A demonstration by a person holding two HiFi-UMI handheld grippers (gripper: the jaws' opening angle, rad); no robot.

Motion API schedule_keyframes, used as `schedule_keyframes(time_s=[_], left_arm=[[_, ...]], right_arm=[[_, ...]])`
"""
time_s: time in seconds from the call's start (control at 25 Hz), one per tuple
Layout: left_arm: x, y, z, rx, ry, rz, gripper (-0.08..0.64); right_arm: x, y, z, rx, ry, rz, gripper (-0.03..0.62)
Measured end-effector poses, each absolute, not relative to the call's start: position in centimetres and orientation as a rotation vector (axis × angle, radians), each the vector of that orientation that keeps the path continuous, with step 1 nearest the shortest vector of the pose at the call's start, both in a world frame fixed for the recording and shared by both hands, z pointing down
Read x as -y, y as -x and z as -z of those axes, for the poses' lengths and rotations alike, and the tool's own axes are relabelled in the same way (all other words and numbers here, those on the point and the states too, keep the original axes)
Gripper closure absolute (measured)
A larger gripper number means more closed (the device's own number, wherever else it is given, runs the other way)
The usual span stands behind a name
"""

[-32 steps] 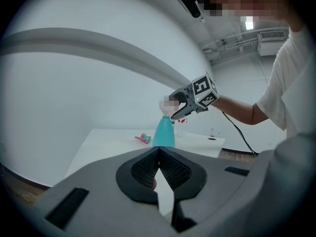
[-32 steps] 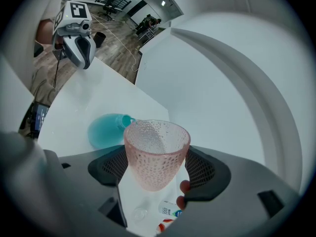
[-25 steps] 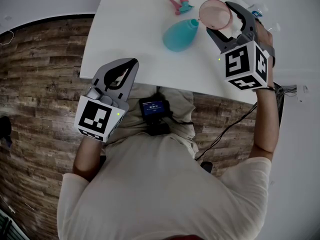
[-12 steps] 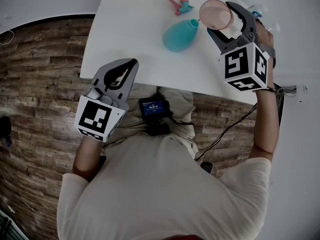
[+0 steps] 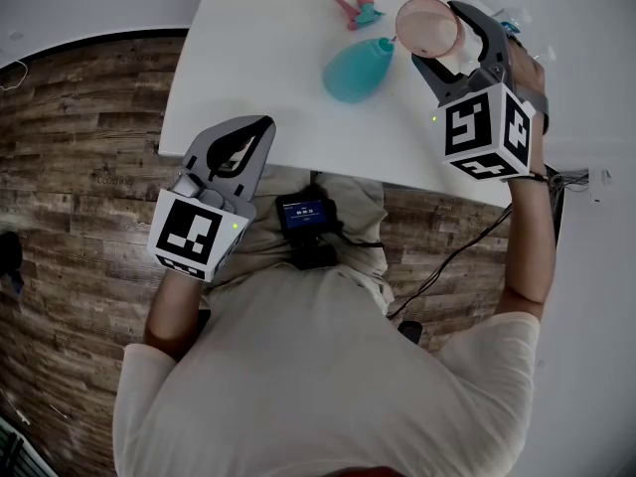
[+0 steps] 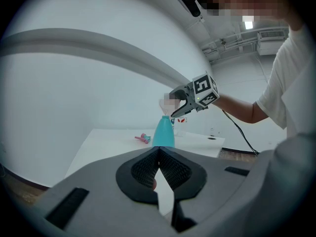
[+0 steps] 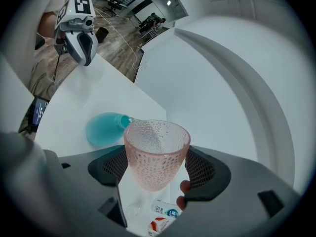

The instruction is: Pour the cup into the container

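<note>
Held low over the person's lap, off the table's near edge, the left gripper [image 5: 260,127] has its jaws pressed together at the tips, with nothing between them [image 6: 158,151]. It points across the white table [image 5: 278,68] toward the bottle. Below it lies a wood-plank floor [image 5: 79,157]. Just to its right, at the person's waist, sits a small device with a lit screen [image 5: 306,214].

Farther back on the table lies a pink and teal sprayer top [image 5: 358,10] [image 6: 143,138], apart from everything else. Near it, to the right, the teal bottle [image 5: 358,70] [image 6: 163,132] [image 7: 103,128] stands upright with its narrow neck open.

Right at that neck is the pink dimpled cup [image 5: 427,26] [image 7: 157,154], held above the table and tipped so its rim hangs over the bottle's mouth. Whether rim and neck touch cannot be told. The right gripper [image 5: 437,36] [image 7: 157,168] pinches the cup by its lower body, one ribbed pad on each side, jaws spread wide around it.

Under the cup, in the right gripper view, two small labelled bottles [image 7: 165,211] lie on the table. A dark cable [image 5: 447,261] runs down past the person's right forearm.
</note>
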State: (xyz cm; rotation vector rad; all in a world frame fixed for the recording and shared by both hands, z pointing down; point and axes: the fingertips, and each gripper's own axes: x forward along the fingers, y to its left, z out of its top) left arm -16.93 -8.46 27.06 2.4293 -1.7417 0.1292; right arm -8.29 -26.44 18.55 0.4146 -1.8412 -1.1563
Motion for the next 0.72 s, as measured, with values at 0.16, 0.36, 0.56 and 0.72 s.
schedule_keyframes(time_s=[0.16, 0.36, 0.56, 0.72], left_arm=[[8.34, 16.99, -27.01, 1.745, -2.431, -0.130, 0.548], [8.25, 17.07, -27.13, 1.743, -2.426, -0.126, 0.548], [8.12, 17.15, -27.43, 1.742, -2.418, -0.132, 0.548], [8.09, 17.31, -27.73, 1.743, -2.406, -0.137, 0.548]], right_arm=[[26.47, 8.35, -18.25, 1.824, -0.422, 1.179, 0.232], [26.59, 8.40, -18.16, 1.810, -0.429, 1.194, 0.232], [26.58, 8.45, -18.20, 1.808, -0.429, 1.199, 0.232], [26.66, 8.45, -18.25, 1.803, -0.431, 1.205, 0.232]])
